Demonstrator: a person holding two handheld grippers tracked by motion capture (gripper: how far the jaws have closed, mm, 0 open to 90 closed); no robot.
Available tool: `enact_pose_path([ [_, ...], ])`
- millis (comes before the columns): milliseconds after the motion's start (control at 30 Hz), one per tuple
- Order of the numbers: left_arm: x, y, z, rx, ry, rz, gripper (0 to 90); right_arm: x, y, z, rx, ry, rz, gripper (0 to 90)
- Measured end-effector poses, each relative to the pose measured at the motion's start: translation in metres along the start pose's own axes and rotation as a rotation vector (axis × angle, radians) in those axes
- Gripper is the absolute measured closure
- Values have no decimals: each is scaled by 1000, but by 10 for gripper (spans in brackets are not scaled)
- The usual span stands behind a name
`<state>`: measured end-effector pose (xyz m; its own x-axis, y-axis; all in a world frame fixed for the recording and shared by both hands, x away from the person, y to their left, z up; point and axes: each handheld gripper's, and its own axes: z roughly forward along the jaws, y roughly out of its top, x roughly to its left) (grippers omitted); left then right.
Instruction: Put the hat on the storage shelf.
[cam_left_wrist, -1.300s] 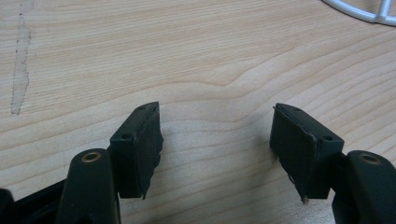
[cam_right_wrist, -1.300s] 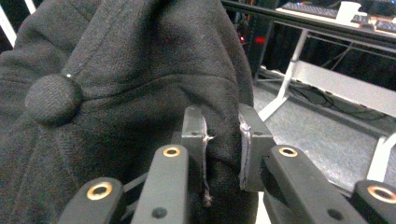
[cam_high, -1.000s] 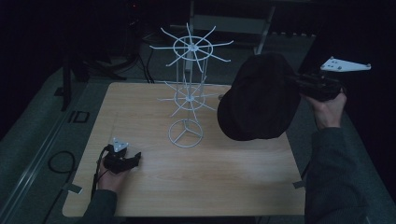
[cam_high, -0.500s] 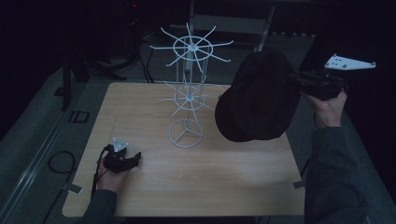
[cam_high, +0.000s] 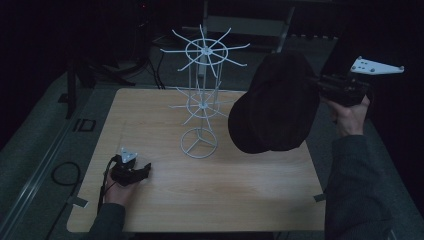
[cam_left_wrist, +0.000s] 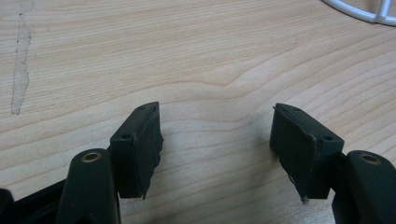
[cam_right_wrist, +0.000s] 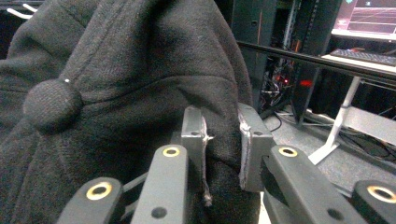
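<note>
While raised, right gripper (cam_high: 320, 84) apparently pinches cap (cam_high: 275, 105).

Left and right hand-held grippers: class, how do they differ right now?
The left hand-held gripper rests low on the table, jaws open and empty. The right hand-held gripper is raised beside the white rack, jaws shut on a black cap. Both have black jaws.

Black cap (cam_high: 274, 107) hides the right gripper's (cam_right_wrist: 222, 135) jaw tips; stand base (cam_left_wrist: 362, 9) cropped at frame edge
</note>
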<state>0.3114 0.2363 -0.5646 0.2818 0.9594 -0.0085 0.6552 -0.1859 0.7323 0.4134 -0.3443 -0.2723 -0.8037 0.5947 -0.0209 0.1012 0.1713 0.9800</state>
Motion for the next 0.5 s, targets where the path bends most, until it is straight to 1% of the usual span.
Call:
enact_pose_path([
  [267,0,0,0,0,0,0,347,2,2,2,-26,36,5,761],
  [500,0,0,0,0,0,0,346,5,6,6,-36,58,-5,760],
])
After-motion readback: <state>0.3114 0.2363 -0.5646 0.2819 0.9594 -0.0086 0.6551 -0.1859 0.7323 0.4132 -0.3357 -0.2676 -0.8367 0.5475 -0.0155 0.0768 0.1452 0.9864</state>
